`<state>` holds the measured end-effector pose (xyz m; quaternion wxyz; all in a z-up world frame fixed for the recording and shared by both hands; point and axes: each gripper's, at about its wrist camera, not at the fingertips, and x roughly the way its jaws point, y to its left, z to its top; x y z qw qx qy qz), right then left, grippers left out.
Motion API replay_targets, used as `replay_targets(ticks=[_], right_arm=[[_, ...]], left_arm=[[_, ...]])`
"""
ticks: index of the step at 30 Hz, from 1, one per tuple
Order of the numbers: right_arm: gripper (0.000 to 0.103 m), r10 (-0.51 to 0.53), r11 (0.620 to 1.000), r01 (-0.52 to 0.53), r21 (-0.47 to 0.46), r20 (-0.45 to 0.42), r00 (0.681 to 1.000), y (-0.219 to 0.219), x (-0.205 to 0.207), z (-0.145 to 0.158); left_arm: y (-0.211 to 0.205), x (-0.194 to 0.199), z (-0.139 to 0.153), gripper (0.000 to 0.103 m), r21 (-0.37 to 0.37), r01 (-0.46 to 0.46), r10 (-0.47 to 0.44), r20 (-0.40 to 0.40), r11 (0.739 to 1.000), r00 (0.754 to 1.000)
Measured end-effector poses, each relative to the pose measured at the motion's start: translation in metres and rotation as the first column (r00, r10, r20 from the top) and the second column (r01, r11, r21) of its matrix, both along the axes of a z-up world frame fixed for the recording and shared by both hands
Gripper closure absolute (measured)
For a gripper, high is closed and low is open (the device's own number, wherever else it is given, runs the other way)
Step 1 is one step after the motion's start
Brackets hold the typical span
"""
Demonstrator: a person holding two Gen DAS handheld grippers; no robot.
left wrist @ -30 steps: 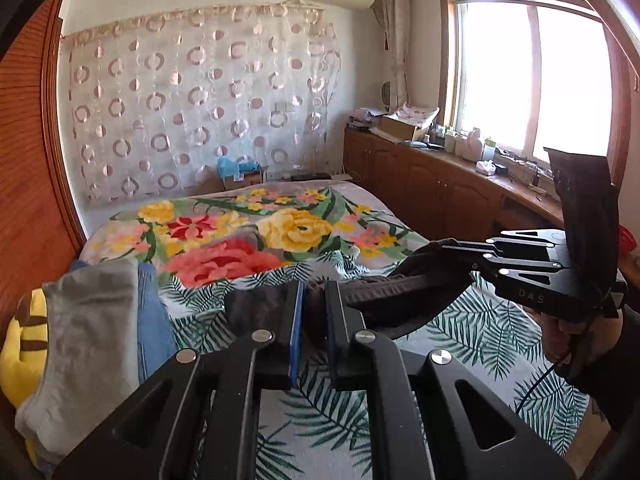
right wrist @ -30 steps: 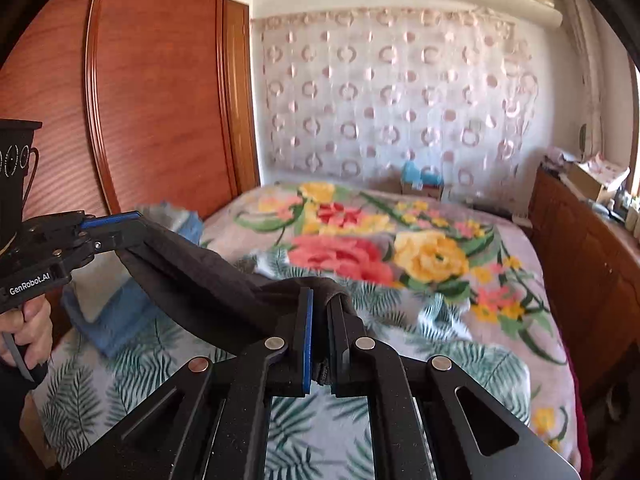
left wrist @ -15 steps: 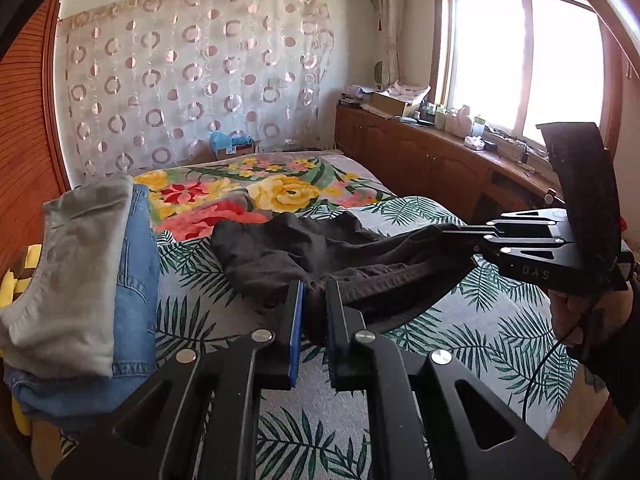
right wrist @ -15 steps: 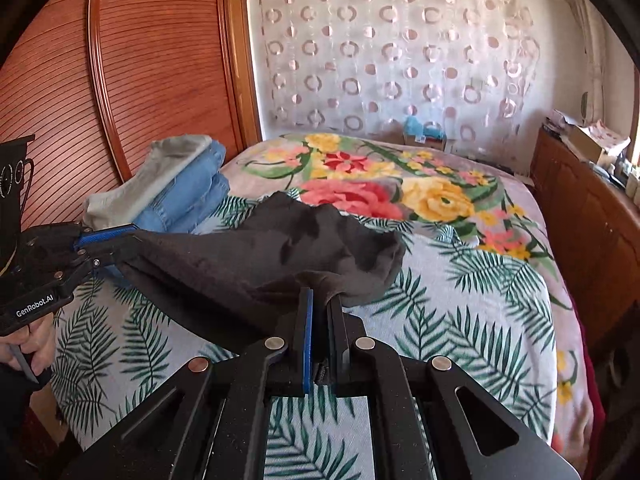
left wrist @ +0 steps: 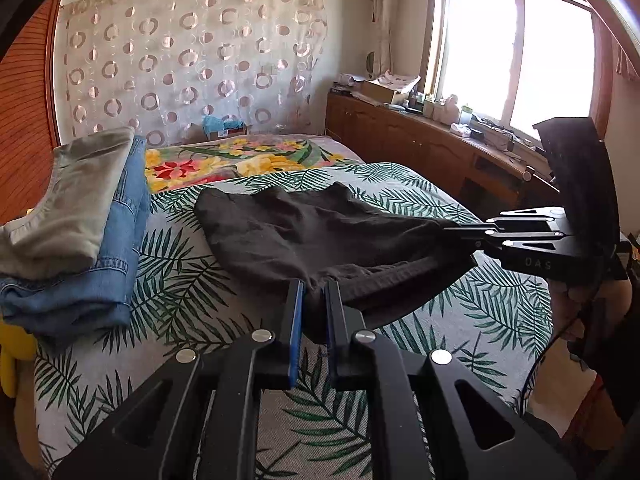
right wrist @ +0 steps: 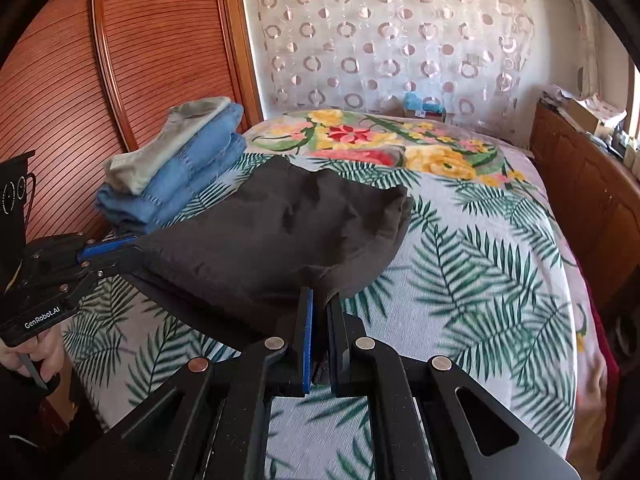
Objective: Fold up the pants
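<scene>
Dark brown pants (left wrist: 316, 232) lie spread over the leaf-print bed cover (left wrist: 180, 276), their far part resting on it; they also show in the right wrist view (right wrist: 280, 232). My left gripper (left wrist: 313, 286) is shut on the near edge of the pants. My right gripper (right wrist: 320, 300) is shut on the other near corner. Each gripper shows in the other's view, the right one (left wrist: 460, 232) at the pants' right end, the left one (right wrist: 120, 248) at their left end. The near edge is held stretched between them, just above the bed.
A stack of folded clothes, grey (left wrist: 76, 200) on blue denim (left wrist: 100, 280), sits at the bed's left side by a wooden wardrobe (right wrist: 120, 60). A wooden cabinet (left wrist: 420, 148) runs under the window on the right. A yellow object (left wrist: 12, 360) lies by the bed's left edge.
Both grippers have come down and back toward the bed's near end with the pants. The pants hung in the air and now lie spread flat on the cover.
</scene>
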<state>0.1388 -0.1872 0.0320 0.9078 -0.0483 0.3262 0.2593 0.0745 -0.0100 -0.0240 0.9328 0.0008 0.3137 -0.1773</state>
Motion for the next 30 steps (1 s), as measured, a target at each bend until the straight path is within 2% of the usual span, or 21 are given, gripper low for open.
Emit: replay_targets(ticks=[6, 13, 17, 23, 26, 28, 30], right_arm=[[0.097, 0.014, 1.0, -0.014, -0.018, 0.0, 1.0, -0.006, -0.032, 0.0], [0.097, 0.022, 1.0, -0.021, 0.02, -0.022, 1.0, -0.016, -0.058, -0.008], [0.097, 0.018, 1.0, -0.017, 0.024, -0.045, 0.999, -0.021, -0.067, -0.022], [0.097, 0.005, 1.0, -0.005, 0.003, -0.082, 0.997, -0.018, -0.07, -0.045], [0.097, -0.005, 1.0, 0.008, 0.027, -0.086, 0.996, -0.021, -0.071, -0.048], [0.097, -0.013, 0.999, 0.015, 0.03, -0.08, 0.997, -0.024, -0.072, -0.048], [0.097, -0.016, 0.999, 0.018, 0.028, -0.079, 0.997, -0.025, -0.071, -0.05]], left_arm=[[-0.002, -0.025, -0.001, 0.092, 0.006, 0.021, -0.021, -0.01, 1.0, 1.0], [-0.002, -0.051, -0.023, 0.092, -0.005, 0.033, -0.033, -0.058, 0.999, 0.998], [-0.004, -0.056, -0.047, 0.092, 0.002, 0.026, -0.025, -0.123, 1.0, 0.992], [-0.005, -0.058, -0.055, 0.09, 0.013, 0.007, -0.005, -0.155, 1.0, 0.988], [-0.003, -0.06, -0.053, 0.079, 0.01, -0.006, 0.008, -0.151, 1.0, 0.989], [-0.003, -0.063, -0.048, 0.06, 0.024, -0.027, 0.03, -0.112, 0.999, 0.993], [-0.001, -0.064, -0.046, 0.059, 0.012, -0.03, 0.031, -0.107, 0.999, 0.994]])
